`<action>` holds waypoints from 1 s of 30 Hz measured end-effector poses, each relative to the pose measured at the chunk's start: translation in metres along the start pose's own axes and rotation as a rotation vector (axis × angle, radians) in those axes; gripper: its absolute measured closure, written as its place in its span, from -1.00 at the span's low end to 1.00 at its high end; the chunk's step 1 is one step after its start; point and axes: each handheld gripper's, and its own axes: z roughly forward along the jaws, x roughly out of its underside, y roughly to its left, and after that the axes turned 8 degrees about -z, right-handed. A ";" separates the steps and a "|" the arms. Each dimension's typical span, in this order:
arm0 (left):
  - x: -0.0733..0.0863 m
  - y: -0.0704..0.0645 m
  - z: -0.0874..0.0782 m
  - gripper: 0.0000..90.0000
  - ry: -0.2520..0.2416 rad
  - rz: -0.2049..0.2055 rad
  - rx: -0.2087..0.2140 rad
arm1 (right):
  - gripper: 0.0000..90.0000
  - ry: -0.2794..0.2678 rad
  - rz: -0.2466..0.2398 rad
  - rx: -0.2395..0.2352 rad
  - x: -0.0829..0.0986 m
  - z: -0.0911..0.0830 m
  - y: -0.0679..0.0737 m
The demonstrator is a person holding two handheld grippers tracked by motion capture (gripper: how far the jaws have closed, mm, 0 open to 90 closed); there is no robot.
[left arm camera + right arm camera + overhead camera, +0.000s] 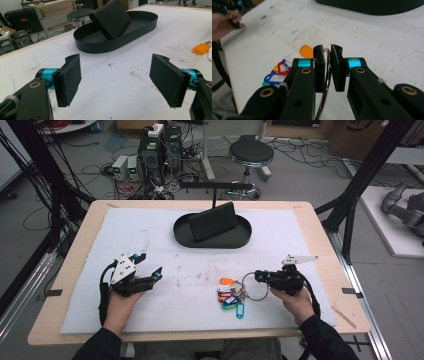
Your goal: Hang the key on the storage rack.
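A metal key ring (pixel 254 289) with several coloured tags (pixel 229 299) lies on the white mat near the front right. My right gripper (pixel 258 276) is shut on the ring's far edge. In the right gripper view the ring's wire (pixel 327 75) runs between the two nearly closed pads of my right gripper (pixel 328 67), and the orange tag (pixel 306 51), red tag (pixel 283 67) and blue tag (pixel 272 78) lie to the left. My left gripper (pixel 148 265) hovers open over the mat at the front left. Nothing is between the wide-apart jaws of the left gripper (pixel 116 82).
A black oval tray (pixel 240 240) sits at the middle back of the mat with a black slanted block (pixel 212 221) in it. The left gripper view has the tray (pixel 140 31) ahead and an orange tag (pixel 201 48) at the right edge. Beyond the table stand a stool (pixel 250 154) and cabled electronics (pixel 155 155).
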 end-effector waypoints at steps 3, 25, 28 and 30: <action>0.000 0.000 0.000 -0.43 -0.001 -0.001 0.001 | 0.91 -0.001 -0.009 -0.011 -0.002 0.002 0.004; -0.031 -0.035 0.019 -0.49 -0.030 -0.042 0.254 | 0.94 -0.093 -0.189 -0.056 -0.048 -0.020 0.020; -0.031 -0.042 0.024 -0.49 -0.022 -0.013 0.264 | 0.94 -0.106 -0.197 -0.061 -0.055 -0.023 0.020; -0.030 -0.043 0.026 -0.49 -0.018 -0.013 0.266 | 0.94 -0.118 -0.211 -0.061 -0.060 -0.025 0.019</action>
